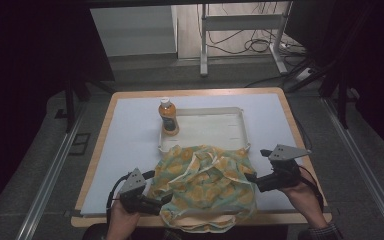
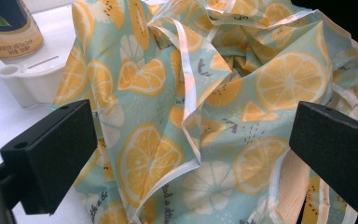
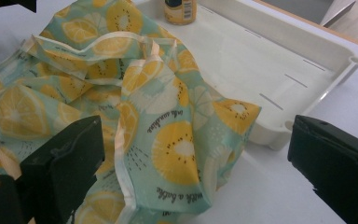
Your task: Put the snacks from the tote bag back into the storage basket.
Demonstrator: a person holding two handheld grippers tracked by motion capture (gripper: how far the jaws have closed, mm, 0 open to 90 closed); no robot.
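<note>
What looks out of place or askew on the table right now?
The fruit-print bag lies crumpled in a heap, its far edge draped over the near rim of the white tray and its near edge hanging past the table's front. The bottle stands upright in the tray; nothing spilled.

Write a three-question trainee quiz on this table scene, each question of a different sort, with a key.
1. True or false: the bottle stands upright inside the white tray.
2. Which does the fruit-print cloth bag overlap? A. the tray's near edge B. the tray's far edge C. the bottle
3. Fill in: both the left gripper and the right gripper have their jaws ____ beside the bag.

Key: 1 true; 2 A; 3 open.
</note>
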